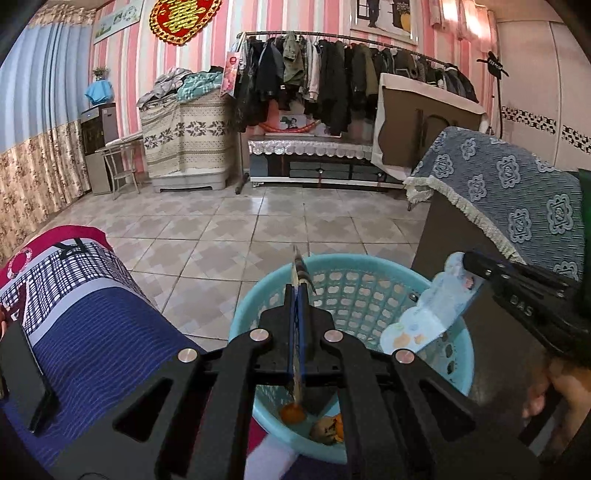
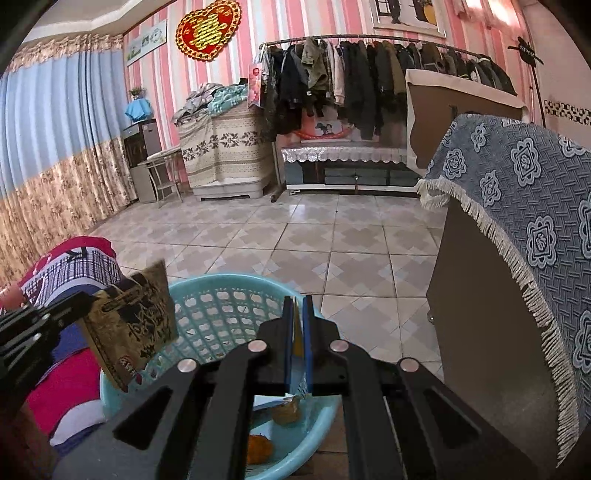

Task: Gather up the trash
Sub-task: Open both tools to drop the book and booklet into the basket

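Right up close, the left gripper (image 1: 298,295) has its jaws pinched tight on a thin gold-brown wrapper (image 1: 297,273), seen edge-on in its own view; the right wrist view shows that same wrapper (image 2: 135,325) broadside, dark print on gold, held over the near-left rim of the basket. The right gripper (image 2: 298,314) is nearly closed too, clamped on a pale blue packet (image 2: 296,332); from the left wrist view that packet (image 1: 436,306) hangs flat from the black fingers, tilted down over the right rim of the basket.

Both pieces of trash sit above the turquoise basket (image 1: 458,365), a round plastic one with apple-shaped cut-outs in its wall. Down on its floor lie bits of orange peel (image 1: 293,412) and a brownish lump (image 1: 325,430) just beside them.

To the left, touching the basket's side, is bedding (image 1: 85,317) in blue, plaid and pink. To the right stands a brown cabinet (image 2: 476,314) draped with a blue fringed cloth (image 2: 524,206).

Beyond stretches the tiled floor (image 1: 258,221), then a low TV stand (image 1: 314,162) with a lace runner, a clothes rack (image 1: 332,74) full of dark coats against pink striped wallpaper, and a red-and-gold heart ornament (image 2: 207,29) high on the wall.
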`<state>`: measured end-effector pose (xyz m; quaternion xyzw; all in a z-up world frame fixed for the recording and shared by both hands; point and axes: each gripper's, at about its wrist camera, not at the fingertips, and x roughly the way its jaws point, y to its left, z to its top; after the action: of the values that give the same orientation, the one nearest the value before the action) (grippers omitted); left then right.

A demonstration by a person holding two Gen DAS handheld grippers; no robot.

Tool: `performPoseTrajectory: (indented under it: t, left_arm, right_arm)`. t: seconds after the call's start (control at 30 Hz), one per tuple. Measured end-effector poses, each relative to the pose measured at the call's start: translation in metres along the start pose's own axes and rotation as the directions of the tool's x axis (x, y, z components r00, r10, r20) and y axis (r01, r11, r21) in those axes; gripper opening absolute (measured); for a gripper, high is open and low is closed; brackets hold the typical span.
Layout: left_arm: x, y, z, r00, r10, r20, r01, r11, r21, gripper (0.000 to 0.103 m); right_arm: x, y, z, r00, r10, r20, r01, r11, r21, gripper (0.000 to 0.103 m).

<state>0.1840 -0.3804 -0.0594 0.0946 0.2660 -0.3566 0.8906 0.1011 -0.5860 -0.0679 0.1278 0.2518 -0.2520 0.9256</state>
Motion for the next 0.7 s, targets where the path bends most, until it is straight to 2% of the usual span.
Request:
performPoseTrajectory:
  t: [0.03,0.07,0.1,0.13,0.17,0.23,0.37,0.57,0.6,0.63,0.67,0.7]
  left_arm:
    - [0.003,0.002,0.001,1.0,0.005,-0.008,-0.005,1.0,0.0,0.009]
    - [0.004,0.004,0.001,1.0,0.01,-0.012,-0.01,1.0,-0.002,0.027]
    - [0.004,0.009,0.0,0.999,0.03,-0.014,-0.031,0.999,-0.012,0.039]
    - [0.003,0.014,-0.001,0.999,0.052,-0.006,-0.052,0.998,-0.024,0.06]
    - [0.0,0.018,-0.003,0.998,0.069,0.004,-0.069,0.997,-0.034,0.068]
    - [-0.002,0.025,-0.003,0.997,0.08,0.002,-0.08,0.996,-0.044,0.073]
    - [-0.014,0.049,-0.005,0.987,0.16,0.001,-0.16,0.985,-0.068,0.087]
    - [-0.037,0.074,-0.009,0.971,0.239,0.007,-0.238,0.967,-0.09,0.094]
    - [-0.04,0.077,-0.01,0.968,0.253,0.006,-0.251,0.963,-0.095,0.094]
    - [-0.045,0.082,-0.012,0.964,0.265,0.004,-0.263,0.959,-0.102,0.095]
    - [-0.048,0.085,-0.014,0.963,0.271,0.002,-0.269,0.957,-0.107,0.095]
    - [-0.052,0.09,-0.016,0.96,0.278,-0.002,-0.277,0.954,-0.116,0.095]
  right_arm:
    - [0.0,0.001,0.0,1.0,0.001,-0.001,-0.001,1.0,-0.001,0.005]
    - [-0.001,0.002,0.0,1.0,0.002,-0.001,-0.002,1.0,0.0,0.005]
    - [-0.001,0.002,0.0,1.0,0.002,-0.002,-0.002,1.0,0.0,0.006]
    - [0.0,0.003,0.0,1.0,0.004,-0.003,-0.004,1.0,0.001,0.006]
    - [-0.001,0.003,0.0,1.0,0.005,-0.004,-0.005,1.0,0.0,0.006]
    - [0.0,0.006,0.0,1.0,0.008,-0.008,-0.008,1.0,-0.001,0.006]
    - [0.001,0.014,-0.001,1.0,0.01,-0.014,-0.01,1.0,-0.018,0.006]
    - [0.005,0.031,-0.002,1.0,0.026,-0.014,-0.027,0.999,-0.045,0.009]
    - [0.005,0.033,-0.002,1.0,0.026,-0.016,-0.027,0.998,-0.05,0.012]
    - [0.006,0.038,-0.003,1.0,0.017,-0.016,-0.018,0.998,-0.062,0.032]
    - [0.006,0.042,-0.005,1.0,0.011,-0.015,-0.012,0.998,-0.068,0.046]
    - [0.005,0.044,-0.005,1.0,0.005,-0.008,-0.005,0.997,-0.07,0.068]
